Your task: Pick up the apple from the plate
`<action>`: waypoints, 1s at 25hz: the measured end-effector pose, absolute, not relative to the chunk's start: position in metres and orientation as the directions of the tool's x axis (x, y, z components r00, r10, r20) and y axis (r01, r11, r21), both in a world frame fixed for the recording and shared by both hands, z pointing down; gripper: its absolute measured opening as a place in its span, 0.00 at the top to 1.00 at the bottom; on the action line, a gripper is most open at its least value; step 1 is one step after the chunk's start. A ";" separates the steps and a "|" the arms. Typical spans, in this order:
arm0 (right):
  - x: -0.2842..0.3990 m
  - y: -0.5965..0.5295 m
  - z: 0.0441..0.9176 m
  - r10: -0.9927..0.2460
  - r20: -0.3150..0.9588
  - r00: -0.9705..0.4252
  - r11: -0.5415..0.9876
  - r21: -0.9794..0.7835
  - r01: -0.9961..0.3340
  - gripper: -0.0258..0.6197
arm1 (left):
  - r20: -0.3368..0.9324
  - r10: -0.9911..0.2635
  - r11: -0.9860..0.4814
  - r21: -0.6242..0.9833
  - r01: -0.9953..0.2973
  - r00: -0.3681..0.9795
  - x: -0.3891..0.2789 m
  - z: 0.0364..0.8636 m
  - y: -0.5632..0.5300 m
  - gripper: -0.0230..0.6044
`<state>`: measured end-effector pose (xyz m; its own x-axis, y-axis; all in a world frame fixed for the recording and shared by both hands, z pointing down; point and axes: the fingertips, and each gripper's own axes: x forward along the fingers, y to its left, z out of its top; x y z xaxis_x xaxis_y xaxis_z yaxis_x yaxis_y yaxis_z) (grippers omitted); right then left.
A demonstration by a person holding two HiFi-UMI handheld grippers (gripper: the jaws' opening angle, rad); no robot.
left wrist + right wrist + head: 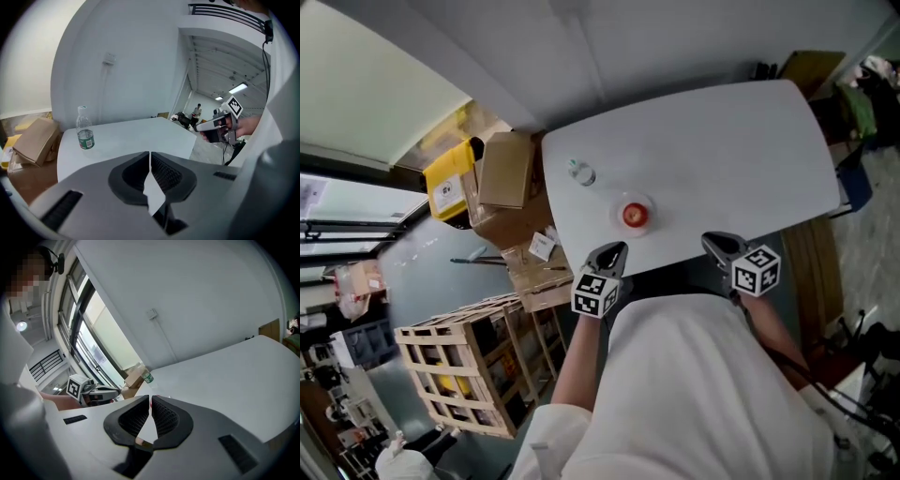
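At the left, the water bottle (579, 172) stands toward the table's (731, 159) left end, well apart from the job, and our left gripper (615, 251) hangs just off the near edge with its jaws pressed together on nothing — we judge it is closed only because no reach has begun. The apple (635, 215) sits in the middle of its plate (618, 212), close to that near edge (within easy reach of either tool, it seems) and untouched. Our right gripper (717, 244) hovers off the edge to the apple's right, jaws likewise closed and empty — whichever one goes in must open first.
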<state>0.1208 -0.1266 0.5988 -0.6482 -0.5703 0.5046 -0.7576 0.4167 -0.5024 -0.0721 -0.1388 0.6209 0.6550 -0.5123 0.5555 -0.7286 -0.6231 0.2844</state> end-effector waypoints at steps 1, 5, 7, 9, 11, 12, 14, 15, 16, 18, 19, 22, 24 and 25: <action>0.119 -0.126 0.599 -0.576 0.508 -0.640 0.406 -0.502 -0.764 0.90 | 0.559 -0.496 -0.637 0.287 -0.716 0.664 -0.072 0.625 -0.142 0.93; 0.119 -0.119 0.601 -0.588 0.533 -0.608 0.365 -0.496 -0.788 0.90 | 0.578 -0.434 -0.680 0.293 -0.672 0.691 -0.065 0.639 -0.153 0.88; 0.118 -0.117 0.602 -0.589 0.546 -0.596 0.350 -0.492 -0.797 0.90 | 0.586 -0.408 -0.698 0.295 -0.653 0.700 -0.063 0.646 -0.159 0.85; 0.120 -0.115 0.603 -0.594 0.557 -0.580 0.332 -0.488 -0.808 0.90 | 0.591 -0.385 -0.712 0.299 -0.635 0.709 -0.059 0.653 -0.164 0.83; 0.120 -0.114 0.604 -0.601 0.564 -0.566 0.313 -0.486 -0.816 0.90 | 0.601 -0.364 -0.722 0.301 -0.623 0.712 -0.058 0.661 -0.170 0.80; 0.120 -0.115 0.604 -0.603 0.566 -0.562 0.306 -0.487 -0.818 0.90 | 0.606 -0.357 -0.725 0.300 -0.620 0.711 -0.058 0.665 -0.173 0.78; 0.118 -0.117 0.604 -0.604 0.570 -0.557 0.298 -0.487 -0.821 0.90 | 0.617 -0.343 -0.730 0.299 -0.614 0.708 -0.056 0.672 -0.180 0.75; 0.118 -0.118 0.603 -0.604 0.572 -0.555 0.294 -0.487 -0.823 0.90 | 0.624 -0.333 -0.733 0.300 -0.610 0.707 -0.054 0.676 -0.183 0.73; 0.118 -0.118 0.602 -0.605 0.574 -0.552 0.290 -0.486 -0.824 0.90 | 0.631 -0.322 -0.737 0.302 -0.605 0.706 -0.052 0.680 -0.186 0.72; 0.117 -0.119 0.601 -0.608 0.579 -0.543 0.277 -0.486 -0.829 0.90 | 0.646 -0.299 -0.746 0.300 -0.595 0.702 -0.048 0.689 -0.190 0.69; 0.117 -0.120 0.601 -0.610 0.581 -0.538 0.270 -0.486 -0.831 0.90 | 0.653 -0.290 -0.751 0.297 -0.589 0.700 -0.046 0.694 -0.192 0.67; 0.114 -0.122 0.602 -0.616 0.586 -0.527 0.250 -0.488 -0.836 0.90 | 0.673 -0.262 -0.764 0.294 -0.574 0.692 -0.045 0.710 -0.198 0.65; 0.112 -0.122 0.604 -0.619 0.590 -0.518 0.236 -0.490 -0.839 0.90 | 0.687 -0.244 -0.765 0.298 -0.572 0.684 -0.045 0.719 -0.200 0.64; 0.111 -0.121 0.605 -0.621 0.592 -0.514 0.229 -0.490 -0.841 0.90 | 0.693 -0.239 -0.764 0.298 -0.572 0.680 -0.045 0.724 -0.201 0.62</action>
